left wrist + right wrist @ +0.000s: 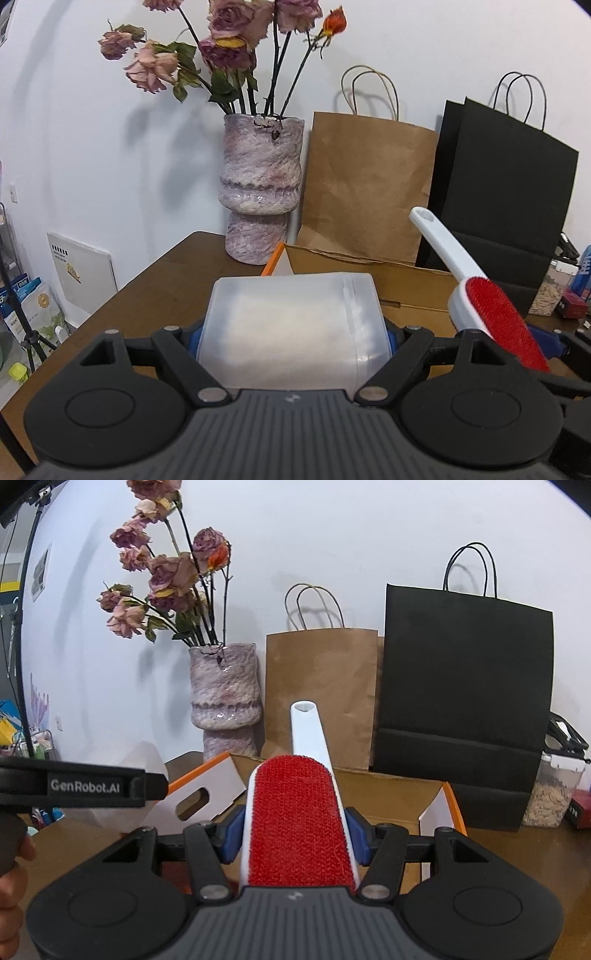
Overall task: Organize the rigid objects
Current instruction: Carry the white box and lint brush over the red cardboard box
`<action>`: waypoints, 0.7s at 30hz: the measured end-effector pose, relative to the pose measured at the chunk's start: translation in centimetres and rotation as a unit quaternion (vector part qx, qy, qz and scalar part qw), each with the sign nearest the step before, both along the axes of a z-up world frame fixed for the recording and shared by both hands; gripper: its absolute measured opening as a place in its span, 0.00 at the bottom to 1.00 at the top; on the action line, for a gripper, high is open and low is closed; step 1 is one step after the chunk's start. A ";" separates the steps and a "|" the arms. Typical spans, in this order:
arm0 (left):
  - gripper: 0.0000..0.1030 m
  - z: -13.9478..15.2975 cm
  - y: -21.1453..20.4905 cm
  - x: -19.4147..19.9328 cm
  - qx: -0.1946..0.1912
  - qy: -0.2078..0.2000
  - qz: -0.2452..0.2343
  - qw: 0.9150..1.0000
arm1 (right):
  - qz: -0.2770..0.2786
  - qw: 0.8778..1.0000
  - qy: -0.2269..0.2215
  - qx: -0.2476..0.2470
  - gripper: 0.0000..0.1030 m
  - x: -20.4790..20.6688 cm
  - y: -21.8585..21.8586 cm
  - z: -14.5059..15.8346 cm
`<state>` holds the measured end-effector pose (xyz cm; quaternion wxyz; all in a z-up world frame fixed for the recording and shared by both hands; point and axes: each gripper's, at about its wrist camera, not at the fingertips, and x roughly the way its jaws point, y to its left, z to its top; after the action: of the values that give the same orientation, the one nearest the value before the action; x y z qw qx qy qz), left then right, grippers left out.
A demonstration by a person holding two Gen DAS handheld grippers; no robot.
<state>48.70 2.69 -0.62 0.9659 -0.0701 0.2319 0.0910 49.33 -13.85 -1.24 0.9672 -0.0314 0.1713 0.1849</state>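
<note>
My left gripper [293, 341] is shut on a frosted translucent plastic box [291, 325], held above the brown table. My right gripper [295, 840] is shut on a white lint brush with a red pad [297, 823], its handle pointing forward and up. The brush also shows in the left wrist view [491, 310], to the right of the plastic box. An open cardboard box with orange-edged white flaps [391, 794] stands just ahead of both grippers; it also shows in the left wrist view [410, 284].
A mottled pink vase [258, 192] with dried roses stands at the back of the table [147, 291]. A brown paper bag [365, 192] and a black paper bag [502, 192] lean on the wall. A jar of grains [550, 794] sits at the right.
</note>
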 end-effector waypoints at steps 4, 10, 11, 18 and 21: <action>0.81 -0.4 0.1 2.0 0.006 0.004 0.003 1.000 | -0.001 1.000 0.003 -0.007 0.54 1.8 0.1 0.0; 0.81 -1.1 0.0 4.9 0.015 0.010 0.007 1.000 | -0.007 1.000 0.012 -0.019 0.54 4.5 -0.1 -0.3; 0.81 -1.2 -0.1 5.4 0.017 0.012 0.007 1.000 | -0.007 1.000 0.013 -0.022 0.54 4.9 -0.1 -0.4; 0.82 -2.4 -0.1 8.0 0.030 0.030 0.001 0.999 | -0.012 0.999 0.024 -0.046 0.54 7.2 0.0 -1.6; 1.00 -3.0 0.0 8.6 0.038 0.042 0.006 0.998 | -0.028 0.997 0.037 -0.061 0.59 8.1 -0.2 -2.3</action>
<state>57.27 2.65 -3.63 0.9567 -0.0311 0.2683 0.1087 57.44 -14.10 -3.53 0.9611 -0.0790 0.2190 0.1484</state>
